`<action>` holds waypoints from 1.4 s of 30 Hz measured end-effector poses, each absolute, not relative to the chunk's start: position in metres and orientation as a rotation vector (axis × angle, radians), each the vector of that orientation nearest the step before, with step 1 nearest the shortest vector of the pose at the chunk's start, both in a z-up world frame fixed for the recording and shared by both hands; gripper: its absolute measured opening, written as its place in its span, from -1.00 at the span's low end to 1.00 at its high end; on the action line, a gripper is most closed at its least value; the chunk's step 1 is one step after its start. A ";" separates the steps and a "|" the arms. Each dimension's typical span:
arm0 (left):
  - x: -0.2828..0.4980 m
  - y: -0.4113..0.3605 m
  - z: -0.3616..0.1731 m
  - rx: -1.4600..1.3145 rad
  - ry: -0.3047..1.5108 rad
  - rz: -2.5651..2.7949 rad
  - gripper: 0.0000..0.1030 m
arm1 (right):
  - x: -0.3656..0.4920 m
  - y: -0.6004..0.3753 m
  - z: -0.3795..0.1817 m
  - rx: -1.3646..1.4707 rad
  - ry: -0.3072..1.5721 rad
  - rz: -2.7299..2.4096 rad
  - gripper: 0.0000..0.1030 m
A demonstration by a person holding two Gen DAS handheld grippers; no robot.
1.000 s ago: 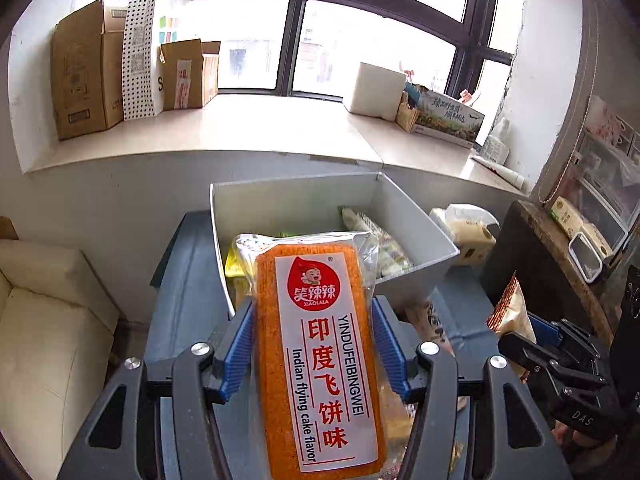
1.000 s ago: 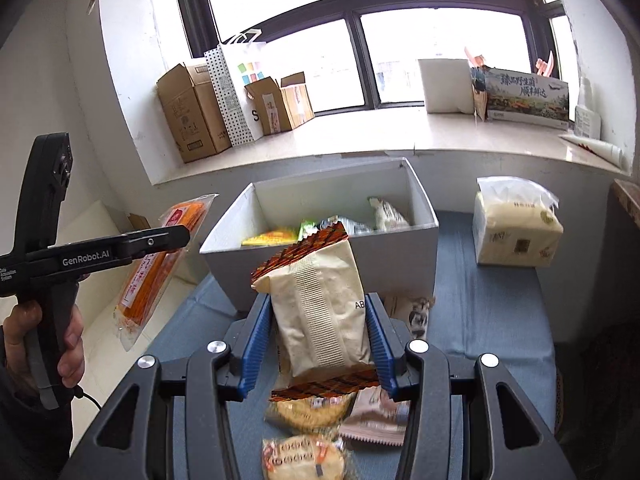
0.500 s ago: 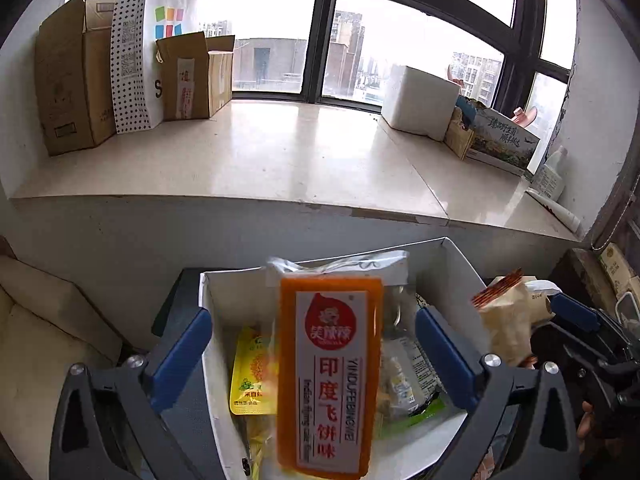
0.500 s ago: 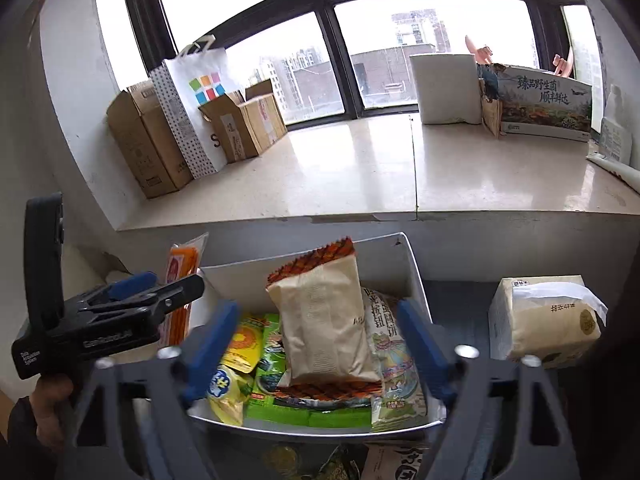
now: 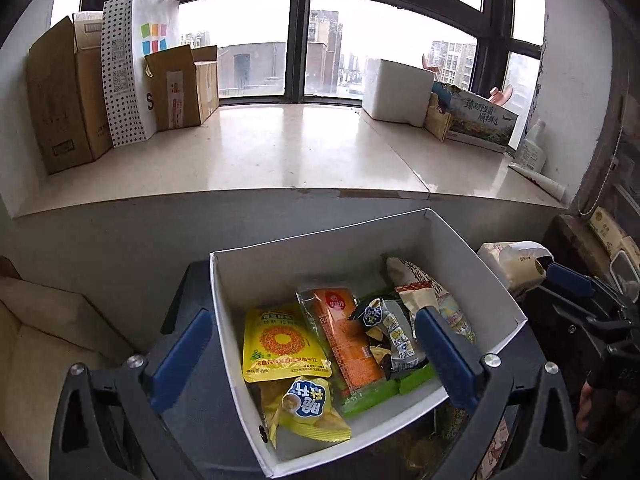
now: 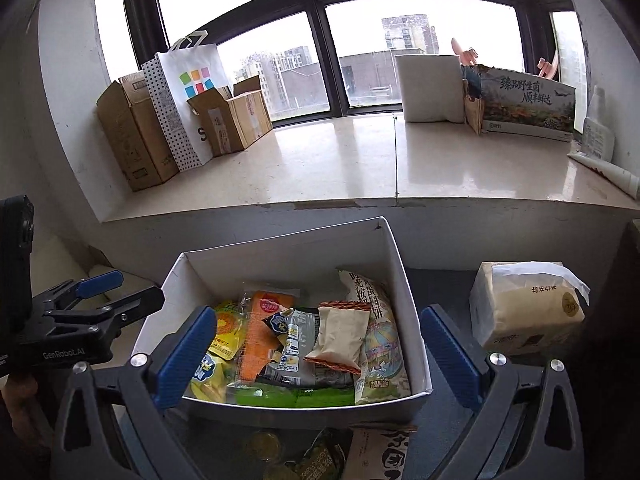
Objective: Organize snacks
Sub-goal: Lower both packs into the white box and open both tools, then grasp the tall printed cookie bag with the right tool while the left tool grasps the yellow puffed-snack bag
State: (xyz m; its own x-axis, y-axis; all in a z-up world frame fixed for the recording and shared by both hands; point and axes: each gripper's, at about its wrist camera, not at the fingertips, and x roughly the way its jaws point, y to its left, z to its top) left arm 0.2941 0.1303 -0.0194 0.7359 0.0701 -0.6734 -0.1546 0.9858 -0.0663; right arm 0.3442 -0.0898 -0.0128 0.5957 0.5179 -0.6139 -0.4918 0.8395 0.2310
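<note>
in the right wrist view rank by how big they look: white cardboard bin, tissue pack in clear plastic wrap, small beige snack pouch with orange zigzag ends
1. White cardboard bin, clearly the largest.
2. Tissue pack in clear plastic wrap.
3. Small beige snack pouch with orange zigzag ends, the smallest.
All three lie at a similar nearness to the camera, so the order looks sound.

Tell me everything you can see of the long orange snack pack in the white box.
The orange snack pack is a long, flat packet in clear, crinkly plastic wrap, with a white label and a red logo near its far end. It lies flat inside the white box, running lengthwise from the near side toward the far wall. A yellow ring-snack bag sits beside it; a small dark sachet overlaps its other edge, and green packets lie beneath its near end. No hand-held gripper touches it.
</note>
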 end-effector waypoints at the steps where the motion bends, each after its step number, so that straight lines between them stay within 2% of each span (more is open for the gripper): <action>1: 0.285 0.126 -0.015 -0.102 0.723 0.121 1.00 | 0.337 -0.093 -0.010 0.051 0.720 0.600 1.00; 10: 0.170 0.088 -0.009 -0.077 0.646 0.000 1.00 | 0.241 -0.147 0.001 0.082 0.637 0.688 1.00; 14: 0.129 0.081 -0.028 -0.116 0.670 -0.022 1.00 | 0.204 -0.172 -0.026 0.074 0.657 0.650 1.00; 20: 0.095 0.077 -0.056 -0.216 0.728 -0.043 1.00 | 0.181 -0.197 -0.087 0.113 0.790 0.581 1.00; 30: 0.079 0.061 -0.091 -0.259 0.817 -0.051 1.00 | 0.214 -0.185 -0.137 0.098 0.918 0.484 1.00; 42: 0.072 0.066 -0.100 -0.281 0.837 -0.047 1.00 | 0.276 -0.140 -0.167 -0.148 0.986 0.336 1.00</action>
